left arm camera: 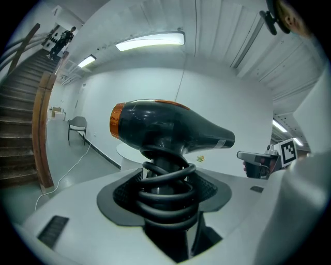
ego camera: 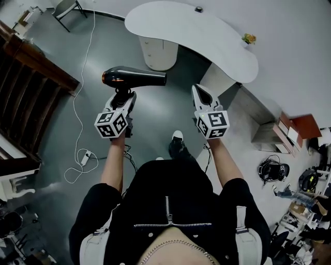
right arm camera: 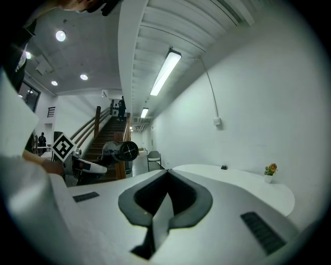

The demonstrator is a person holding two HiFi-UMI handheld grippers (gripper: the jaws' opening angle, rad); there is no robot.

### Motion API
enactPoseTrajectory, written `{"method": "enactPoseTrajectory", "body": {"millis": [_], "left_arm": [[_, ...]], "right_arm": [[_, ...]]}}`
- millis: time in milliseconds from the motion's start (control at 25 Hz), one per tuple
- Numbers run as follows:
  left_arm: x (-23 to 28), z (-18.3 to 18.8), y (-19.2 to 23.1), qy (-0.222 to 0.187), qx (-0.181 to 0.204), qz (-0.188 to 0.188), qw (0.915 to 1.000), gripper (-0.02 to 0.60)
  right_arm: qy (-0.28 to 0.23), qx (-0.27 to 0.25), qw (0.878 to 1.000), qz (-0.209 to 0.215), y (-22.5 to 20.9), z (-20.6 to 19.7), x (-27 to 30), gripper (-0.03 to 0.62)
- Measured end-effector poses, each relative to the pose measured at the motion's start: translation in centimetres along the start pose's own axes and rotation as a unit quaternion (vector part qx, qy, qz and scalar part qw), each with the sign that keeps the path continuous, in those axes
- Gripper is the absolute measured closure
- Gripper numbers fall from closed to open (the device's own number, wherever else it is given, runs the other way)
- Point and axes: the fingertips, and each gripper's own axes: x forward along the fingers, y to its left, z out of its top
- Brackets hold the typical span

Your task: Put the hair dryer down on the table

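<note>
A grey floor point(ego camera: 155, 119) spreads beneath the left gripper point(ego camera: 122, 96) and the right gripper point(ego camera: 199, 89). A white curved table point(ego camera: 170, 20) stands ahead of both, bearing a small potted flower point(ego camera: 249, 38) at the end that lies ahead and to the right of the right gripper. A dark staircase point(ego camera: 26, 83) rises to the left of the left gripper, a chair point(ego camera: 66, 7) stands far ahead and left of it, and a white cable point(ego camera: 77, 124) trails over the floor on that side. The left gripper is clamped on the handle of the hair dryer point(ego camera: 135, 76), with the coiled cord point(left arm camera: 165, 186) wound round that handle between the jaws. The dryer's black body, orange-ringed at the rear, lies crosswise just beyond the jaw tips. Its nozzle points toward the right gripper, and it hangs in the air short of the table. The right gripper's jaws are pressed together on nothing.
</note>
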Motion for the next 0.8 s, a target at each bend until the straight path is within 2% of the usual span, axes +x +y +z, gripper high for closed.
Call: {"method": "enactPoseTrajectory", "body": {"millis": [440, 800], "left_arm": [[10.8, 3.5, -1.8, -0.008, -0.007, 0.024, 0.9997, 0.305], [15.3, 5.5, -2.5, -0.017, -0.01, 0.042, 0.9989, 0.305]], "right_arm": [[0.005, 0.001, 0.999, 0.032, -9.6, 1.4, 7.2, 0.589], [0.006, 0.002, 0.999, 0.053, -13.8, 2.1, 11.1, 0.588]]}}
